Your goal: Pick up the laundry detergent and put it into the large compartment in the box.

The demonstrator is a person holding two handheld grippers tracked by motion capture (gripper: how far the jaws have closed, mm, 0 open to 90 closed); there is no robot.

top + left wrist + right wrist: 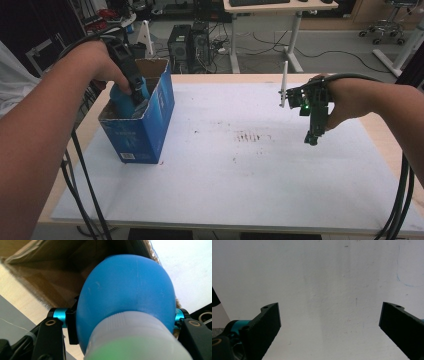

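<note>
— While we hold the blue rubber bulb (pixel 125 292) tight in our left gripper (pixel 134 95), where is it now?

— It is right at the open top of the blue cardboard box (pixel 145 127). We can see the brown inside of the box just behind the bulb. The black jaws squeeze it from both sides, near its pale grey neck (pixel 135 332).

— So which step are we on?

— We think we are putting the bulb into the box. It hangs in the opening and we can't tell if it touches the bottom yet.

— What do we do next?

— We should go a bit lower, keep away from the box's torn edge, and then open the jaws so the bulb drops in. The box is light, so we must not bump it.

— And our right gripper (pixel 314 135)?

— Its jaws stand wide open with nothing in them. It hangs over the white table mat (pixel 324 277), well apart from the box.
</note>
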